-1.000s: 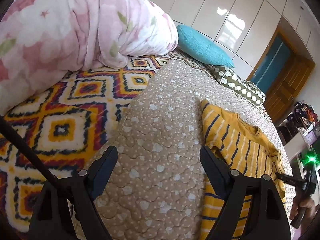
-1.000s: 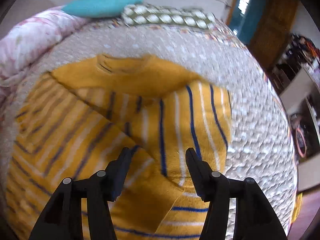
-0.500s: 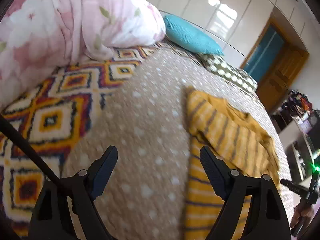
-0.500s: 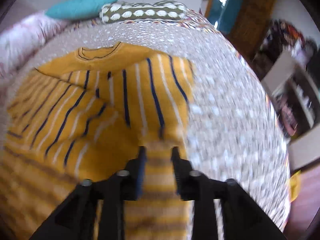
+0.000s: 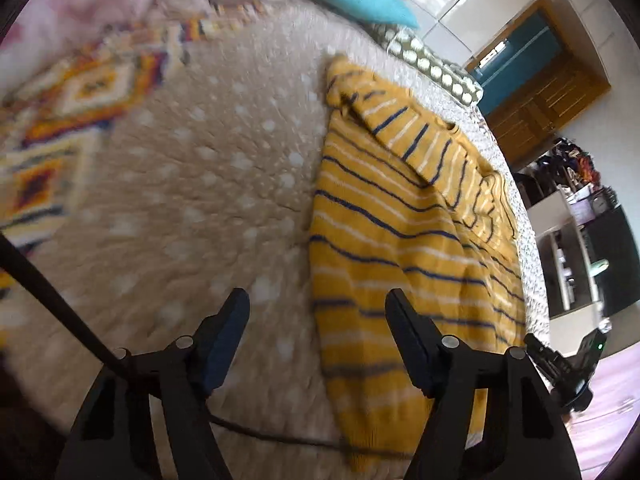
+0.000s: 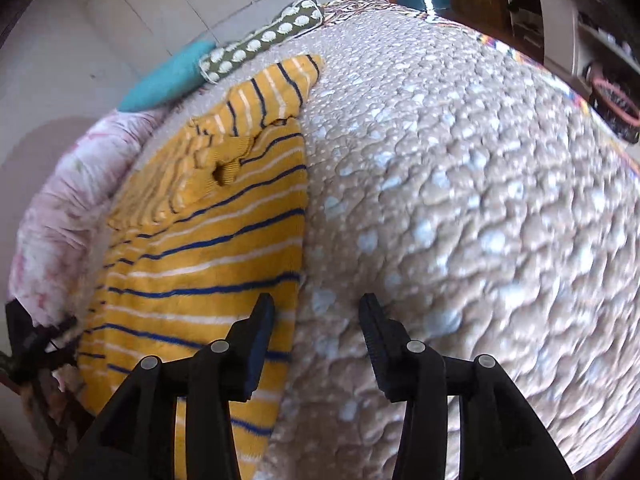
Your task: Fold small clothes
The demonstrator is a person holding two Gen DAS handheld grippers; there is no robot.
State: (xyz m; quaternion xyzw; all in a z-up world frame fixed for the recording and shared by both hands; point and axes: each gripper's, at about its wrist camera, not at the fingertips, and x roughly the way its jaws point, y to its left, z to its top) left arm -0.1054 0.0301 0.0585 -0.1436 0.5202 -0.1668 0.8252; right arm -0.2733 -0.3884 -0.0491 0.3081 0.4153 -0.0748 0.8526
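Both sleeves of the mustard-yellow knitted sweater with navy and white stripes (image 5: 400, 240) now lie folded across its chest on the beige dotted quilted bedspread (image 6: 460, 200), so the bottom hem fold looks next. The left claw (image 5: 316, 312), jaws just narrowed but empty, has swung over the sweater's left edge. The right claw (image 6: 316, 312), just reopening partway and empty, straddles its right edge.

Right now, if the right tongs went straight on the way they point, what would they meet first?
Probably the beige quilted bedspread, just beside the striped yellow sweater's edge. The right tongs are open and empty; depth is unclear.
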